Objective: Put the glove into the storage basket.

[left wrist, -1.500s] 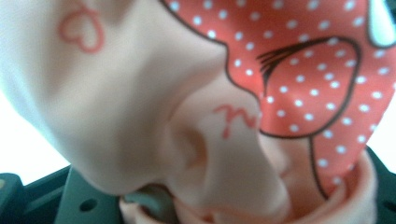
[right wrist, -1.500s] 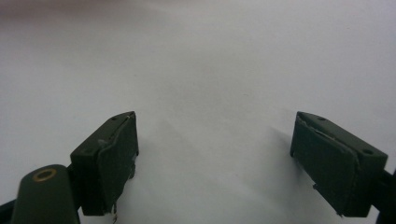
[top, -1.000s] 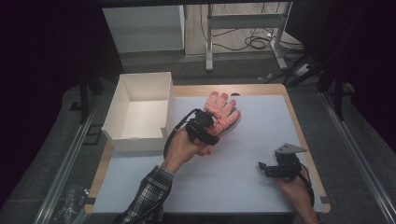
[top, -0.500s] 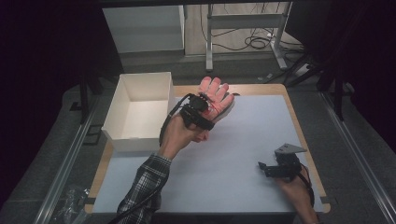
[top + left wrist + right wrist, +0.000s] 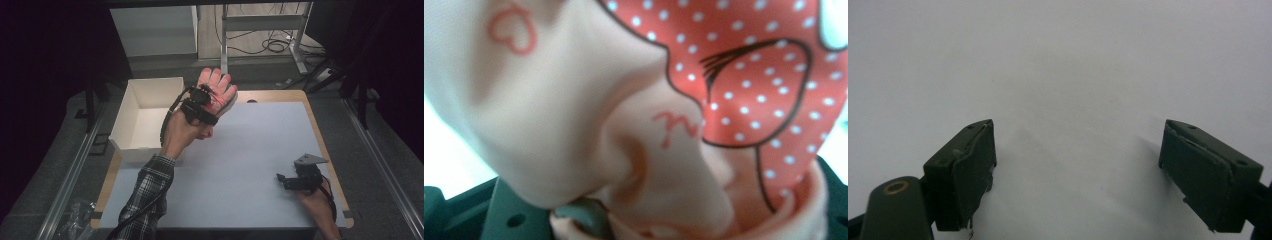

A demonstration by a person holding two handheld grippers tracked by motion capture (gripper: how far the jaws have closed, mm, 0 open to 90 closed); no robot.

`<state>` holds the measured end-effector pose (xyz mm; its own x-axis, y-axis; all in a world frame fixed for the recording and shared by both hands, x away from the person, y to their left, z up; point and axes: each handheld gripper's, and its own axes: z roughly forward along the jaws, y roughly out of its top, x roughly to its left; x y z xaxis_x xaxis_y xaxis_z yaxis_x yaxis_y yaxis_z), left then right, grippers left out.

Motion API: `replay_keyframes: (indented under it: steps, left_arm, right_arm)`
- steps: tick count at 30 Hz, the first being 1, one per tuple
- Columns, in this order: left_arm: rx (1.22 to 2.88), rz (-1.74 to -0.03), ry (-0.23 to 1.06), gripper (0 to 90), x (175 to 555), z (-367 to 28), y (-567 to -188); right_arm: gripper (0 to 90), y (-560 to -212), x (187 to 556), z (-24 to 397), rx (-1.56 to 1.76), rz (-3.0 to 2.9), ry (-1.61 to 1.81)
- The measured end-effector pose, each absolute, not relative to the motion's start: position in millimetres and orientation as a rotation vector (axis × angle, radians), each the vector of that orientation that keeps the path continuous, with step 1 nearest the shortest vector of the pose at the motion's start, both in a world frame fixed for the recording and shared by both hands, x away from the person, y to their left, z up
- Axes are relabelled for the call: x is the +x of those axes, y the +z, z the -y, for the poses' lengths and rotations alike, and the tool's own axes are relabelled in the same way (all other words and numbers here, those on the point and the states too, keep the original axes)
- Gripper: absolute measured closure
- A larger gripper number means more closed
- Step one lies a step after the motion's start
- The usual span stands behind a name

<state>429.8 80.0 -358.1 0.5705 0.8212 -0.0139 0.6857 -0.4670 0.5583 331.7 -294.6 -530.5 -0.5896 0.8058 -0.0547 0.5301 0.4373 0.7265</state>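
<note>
My left gripper (image 5: 202,102) is clamped on a pink glove (image 5: 216,90), lifted above the far edge of the white table (image 5: 250,165), just right of an open white box (image 5: 142,117). In the left gripper view, the glove (image 5: 634,125) bunches soft and creased between the jaws, printed with a red, white-dotted pattern. I judge it light, limp and floppy, not fragile; the gathered cuff end seems the surest place to pinch, since loose fingers would droop. My right gripper (image 5: 295,179) rests near the table's right edge, jaws spread wide, holding nothing.
</note>
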Motion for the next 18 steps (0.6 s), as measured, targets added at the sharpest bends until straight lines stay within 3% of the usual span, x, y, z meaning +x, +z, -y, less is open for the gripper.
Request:
replay_keyframes:
  steps: [18]
  left_arm:
    - [2.14,-1.415,0.434,37.1,440.4,-146.2,-339.4]
  right_arm:
    - [15.5,-530.6,331.7,294.6,1.131,-2.299,0.954]
